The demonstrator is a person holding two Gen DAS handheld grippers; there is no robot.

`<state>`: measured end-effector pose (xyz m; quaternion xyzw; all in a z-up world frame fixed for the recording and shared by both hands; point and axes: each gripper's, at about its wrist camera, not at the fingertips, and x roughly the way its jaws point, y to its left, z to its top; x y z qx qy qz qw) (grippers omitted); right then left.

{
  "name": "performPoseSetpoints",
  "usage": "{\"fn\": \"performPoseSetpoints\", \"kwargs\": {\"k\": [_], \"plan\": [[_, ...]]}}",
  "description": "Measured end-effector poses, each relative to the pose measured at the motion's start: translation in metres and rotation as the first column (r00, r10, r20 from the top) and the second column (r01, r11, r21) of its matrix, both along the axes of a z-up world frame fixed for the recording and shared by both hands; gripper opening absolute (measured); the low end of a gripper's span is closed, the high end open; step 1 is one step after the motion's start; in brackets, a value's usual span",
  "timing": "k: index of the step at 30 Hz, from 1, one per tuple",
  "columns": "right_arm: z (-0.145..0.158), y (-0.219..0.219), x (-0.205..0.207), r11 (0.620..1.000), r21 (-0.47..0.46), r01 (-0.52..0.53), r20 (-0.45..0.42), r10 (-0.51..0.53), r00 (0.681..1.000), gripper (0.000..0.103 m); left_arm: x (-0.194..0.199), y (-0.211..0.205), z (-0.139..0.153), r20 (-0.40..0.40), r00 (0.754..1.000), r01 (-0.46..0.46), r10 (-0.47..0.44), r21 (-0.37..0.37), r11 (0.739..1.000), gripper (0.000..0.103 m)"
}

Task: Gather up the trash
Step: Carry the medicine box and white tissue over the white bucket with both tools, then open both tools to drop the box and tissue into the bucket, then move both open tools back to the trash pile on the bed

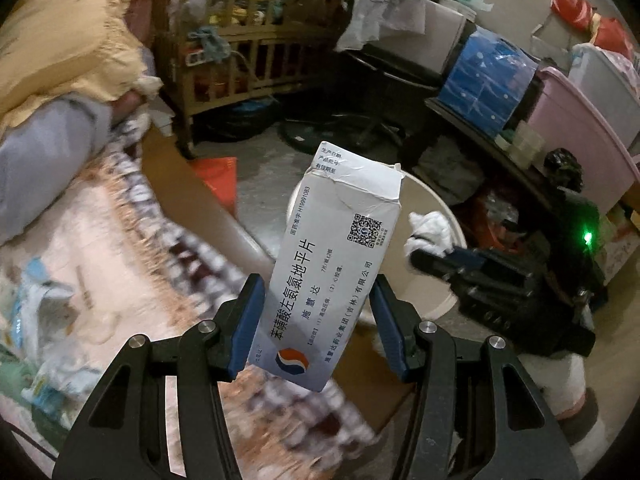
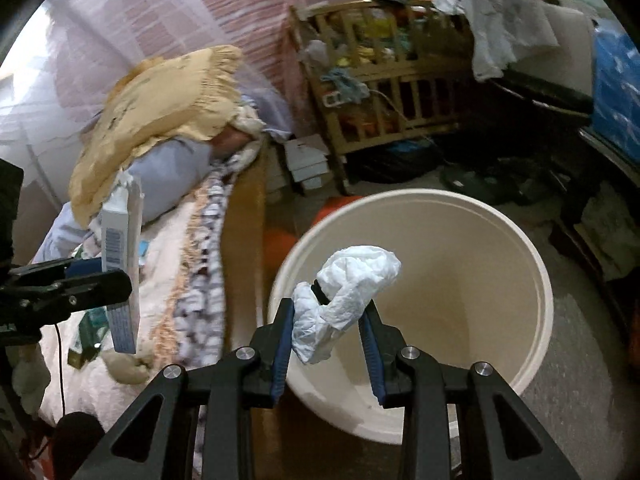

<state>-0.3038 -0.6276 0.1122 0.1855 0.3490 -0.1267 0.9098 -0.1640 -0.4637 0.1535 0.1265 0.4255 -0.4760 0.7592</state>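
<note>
- Medicine box, white and creased, stands at the frame's centre, clamped in our left gripper.
- Our right gripper pinches a crumpled white tissue over the cream bucket, lower centre.

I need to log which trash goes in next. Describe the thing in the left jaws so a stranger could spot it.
Beside the bed, above the cream bucket, the left gripper holds a medicine box. It is flat white cardboard with black print, a QR code and a torn top, unlike the crumpled white tissue in the right gripper.
</note>
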Motion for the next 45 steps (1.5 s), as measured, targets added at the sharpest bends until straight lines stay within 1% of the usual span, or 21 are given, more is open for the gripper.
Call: {"fn": "performPoseSetpoints", "kwargs": {"k": [2, 5, 7, 8, 10, 12, 16, 22, 28, 35, 37, 40, 45], "plan": [[-0.006, -0.008, 0.0, 1.0, 0.006, 0.021, -0.008, -0.021, 1.0, 0.031, 0.0, -0.014, -0.004, -0.021, 1.0, 0.006, -0.006, 0.001, 1.0, 0.053], [-0.015, -0.019, 0.003, 0.999, 0.008, 0.054, -0.033, -0.053, 0.998, 0.036, 0.001, -0.029, -0.007, -0.04, 0.999, -0.007, 0.006, -0.025, 1.0, 0.054], [-0.017, -0.024, 0.002, 0.997, 0.006, 0.076, -0.031, -0.075, 0.997, 0.046, 0.005, -0.037, -0.01, -0.058, 0.998, -0.009, 0.006, -0.046, 0.999, 0.055], [-0.017, -0.025, 0.001, 0.996, 0.004, 0.09, -0.027, -0.09, 0.996, 0.048, 0.008, -0.039, -0.012, -0.072, 0.997, -0.011, 0.008, -0.051, 0.999, 0.056], [-0.018, -0.028, -0.001, 0.995, 0.009, 0.102, -0.025, -0.102, 0.994, 0.055, 0.013, -0.042, -0.017, -0.121, 0.993, -0.02, 0.012, -0.069, 0.997, 0.06], [-0.018, -0.028, -0.004, 0.994, 0.012, 0.109, -0.023, -0.108, 0.994, 0.058, 0.016, -0.04, -0.019, -0.139, 0.99, -0.034, 0.022, -0.083, 0.996, 0.062], [-0.019, -0.023, -0.003, 0.995, 0.012, 0.098, -0.034, -0.097, 0.995, 0.058, 0.018, -0.034, -0.017, -0.152, 0.988, -0.042, 0.028, -0.089, 0.995, 0.062], [-0.02, -0.013, 0.0, 0.997, 0.011, 0.082, -0.047, -0.082, 0.996, 0.059, 0.019, -0.007, -0.007, -0.112, 0.992, -0.074, 0.065, -0.08, 0.994, 0.062], [-0.019, 0.007, 0.004, 0.999, 0.007, 0.037, -0.054, -0.037, 0.998, 0.059, 0.022, 0.032, 0.001, -0.03, 0.989, -0.147, 0.145, -0.061, 0.987, 0.062], [-0.01, 0.041, 0.01, 1.0, 0.015, -0.013, -0.038, 0.014, 0.999, 0.06, 0.026, 0.078, 0.002, 0.054, 0.971, -0.232, 0.233, -0.031, 0.972, 0.062], [-0.006, 0.055, 0.013, 0.999, 0.011, -0.036, -0.032, 0.037, 0.999, 0.066, 0.026, 0.091, 0.003, 0.076, 0.965, -0.251, 0.253, -0.026, 0.968, 0.062], [-0.001, 0.074, 0.02, 0.997, 0.006, -0.075, -0.029, 0.075, 0.997, 0.066, 0.027, 0.107, 0.002, 0.101, 0.956, -0.275, 0.276, -0.019, 0.961, 0.062], [0.009, 0.104, 0.031, 0.991, 0.005, -0.136, -0.017, 0.136, 0.991, 0.066, 0.029, 0.139, 0.0, 0.103, 0.943, -0.317, 0.317, -0.013, 0.948, 0.062]]}}
